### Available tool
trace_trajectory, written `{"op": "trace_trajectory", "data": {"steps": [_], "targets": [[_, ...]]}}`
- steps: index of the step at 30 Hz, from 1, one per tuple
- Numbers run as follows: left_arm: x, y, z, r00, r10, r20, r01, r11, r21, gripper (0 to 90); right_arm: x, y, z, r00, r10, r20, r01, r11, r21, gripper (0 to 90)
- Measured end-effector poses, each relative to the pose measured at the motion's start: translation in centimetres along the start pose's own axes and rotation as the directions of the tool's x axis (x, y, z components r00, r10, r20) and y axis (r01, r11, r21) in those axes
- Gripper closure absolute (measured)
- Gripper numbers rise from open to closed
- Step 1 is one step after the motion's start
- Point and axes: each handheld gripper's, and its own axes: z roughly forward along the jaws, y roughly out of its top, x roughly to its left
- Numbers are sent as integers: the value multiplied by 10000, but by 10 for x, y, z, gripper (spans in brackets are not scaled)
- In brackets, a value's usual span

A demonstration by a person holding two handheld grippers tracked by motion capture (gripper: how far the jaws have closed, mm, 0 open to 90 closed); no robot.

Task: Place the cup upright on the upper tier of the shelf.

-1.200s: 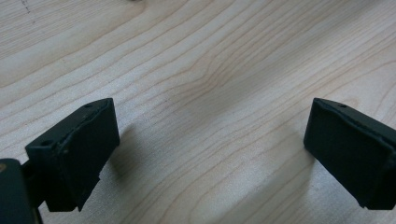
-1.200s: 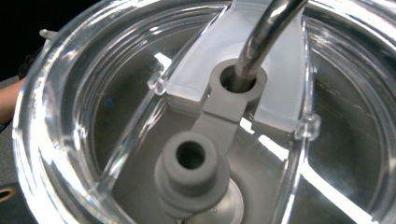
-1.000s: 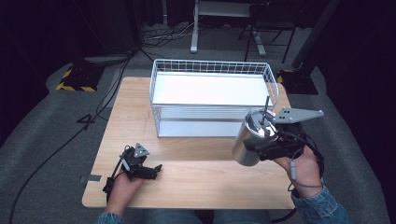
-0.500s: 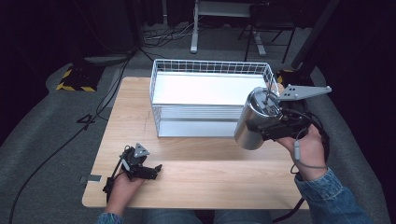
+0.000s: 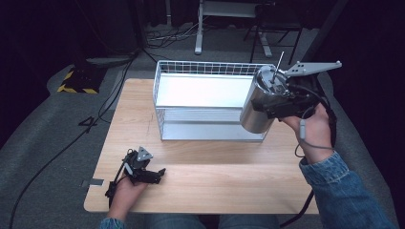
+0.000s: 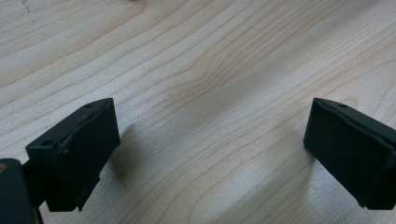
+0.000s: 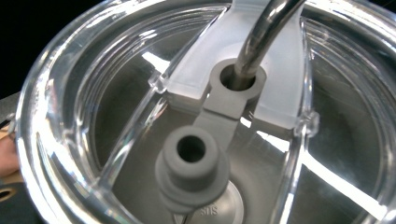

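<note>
High view: right gripper (image 5: 282, 102), clamped on the steel tumbler (image 5: 260, 105), has risen to the wire basket's (image 5: 205, 102) right end. Left gripper view: left gripper (image 6: 210, 140) remains spread on the desk (image 6: 210, 56). Right gripper view: tumbler lid (image 7: 187, 116), straw (image 7: 261, 32).

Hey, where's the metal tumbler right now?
In the high view the metal tumbler is held tilted in the right gripper, off the table, at the right end of the wire basket.
</note>
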Motion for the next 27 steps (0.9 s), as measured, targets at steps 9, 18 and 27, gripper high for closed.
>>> {"op": "trace_trajectory", "data": {"steps": [9, 18, 27], "targets": [[0, 1, 1, 10000, -10, 11, 10, 10000, 2, 40, -13, 31, 12, 9993, 4, 378, -3, 10000, -22, 39], [1, 1, 1, 10000, 49, 31, -49, 10000, -4, 40, -22, 55, 33, 9980, 31, 632, -46, 9997, 249, 40], [1, 2, 1, 10000, -3, 61, 3, 10000, 11, 40, -39, 73, 61, 9958, 219, 888, -252, 9990, 364, 39]]}}
